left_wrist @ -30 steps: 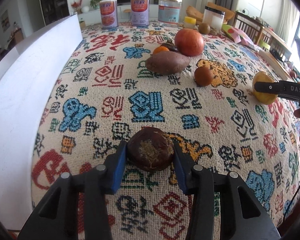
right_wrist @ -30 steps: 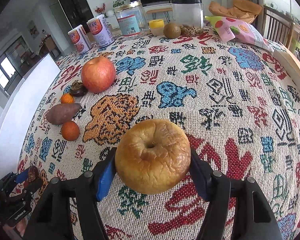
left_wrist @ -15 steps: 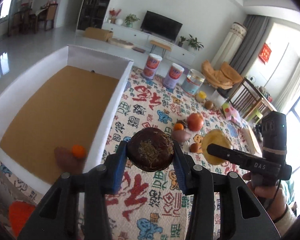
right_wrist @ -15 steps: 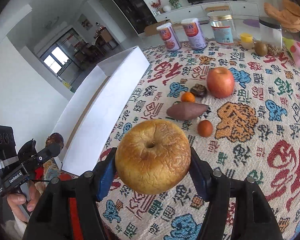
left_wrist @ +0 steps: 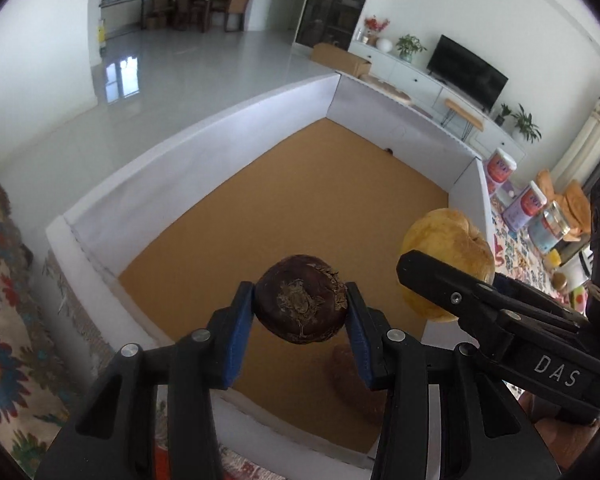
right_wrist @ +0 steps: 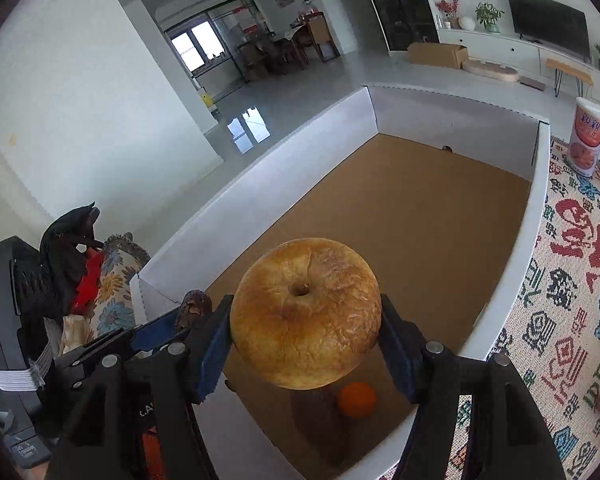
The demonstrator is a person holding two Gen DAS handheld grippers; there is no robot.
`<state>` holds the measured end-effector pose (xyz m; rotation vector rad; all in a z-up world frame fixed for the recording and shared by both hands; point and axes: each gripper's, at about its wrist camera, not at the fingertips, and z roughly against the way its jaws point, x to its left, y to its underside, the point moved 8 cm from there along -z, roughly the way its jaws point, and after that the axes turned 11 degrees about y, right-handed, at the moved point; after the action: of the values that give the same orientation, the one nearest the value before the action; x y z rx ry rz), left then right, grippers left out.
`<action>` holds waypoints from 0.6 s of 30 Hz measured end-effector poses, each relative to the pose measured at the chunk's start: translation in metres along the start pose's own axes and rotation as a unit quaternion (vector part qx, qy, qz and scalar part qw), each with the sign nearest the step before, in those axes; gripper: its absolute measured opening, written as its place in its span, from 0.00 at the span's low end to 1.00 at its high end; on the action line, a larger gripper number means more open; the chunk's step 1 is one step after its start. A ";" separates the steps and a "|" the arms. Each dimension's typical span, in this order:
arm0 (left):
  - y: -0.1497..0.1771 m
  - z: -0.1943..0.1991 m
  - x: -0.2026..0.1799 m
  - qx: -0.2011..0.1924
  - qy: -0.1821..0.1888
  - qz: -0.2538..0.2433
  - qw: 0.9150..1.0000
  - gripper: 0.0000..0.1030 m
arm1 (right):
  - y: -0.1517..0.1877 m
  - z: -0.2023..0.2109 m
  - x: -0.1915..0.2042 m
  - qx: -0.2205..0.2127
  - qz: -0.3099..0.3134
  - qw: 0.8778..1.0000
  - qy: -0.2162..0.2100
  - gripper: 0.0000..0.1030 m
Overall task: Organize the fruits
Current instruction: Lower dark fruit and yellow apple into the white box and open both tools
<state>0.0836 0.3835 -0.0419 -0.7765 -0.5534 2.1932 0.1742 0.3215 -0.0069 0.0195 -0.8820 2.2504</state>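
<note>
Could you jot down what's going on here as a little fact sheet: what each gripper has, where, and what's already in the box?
left gripper: shut on a dark brown fruit, held above the box
right gripper: shut on a wrinkled yellow apple, also above the box
box: white walls, brown floor
already in box: an orange and a brownish item beside it, too shadowed to identify
beside box: patterned cloth, a can

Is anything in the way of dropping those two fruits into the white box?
Nothing blocks either. The wrinkled yellow apple and the dark fruit hang over the white box. A small orange lies right below the apple, so it may land there.
</note>
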 end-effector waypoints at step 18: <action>0.087 0.023 -0.157 -0.001 0.114 -0.135 0.984 0.87 | 0.137 0.118 -0.180 -0.055 -0.038 0.986 0.155 0.92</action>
<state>0.1113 0.2057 -0.0208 -0.8859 -0.5120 1.8274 0.1965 0.0704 -0.0431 -0.3328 -0.8194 2.0576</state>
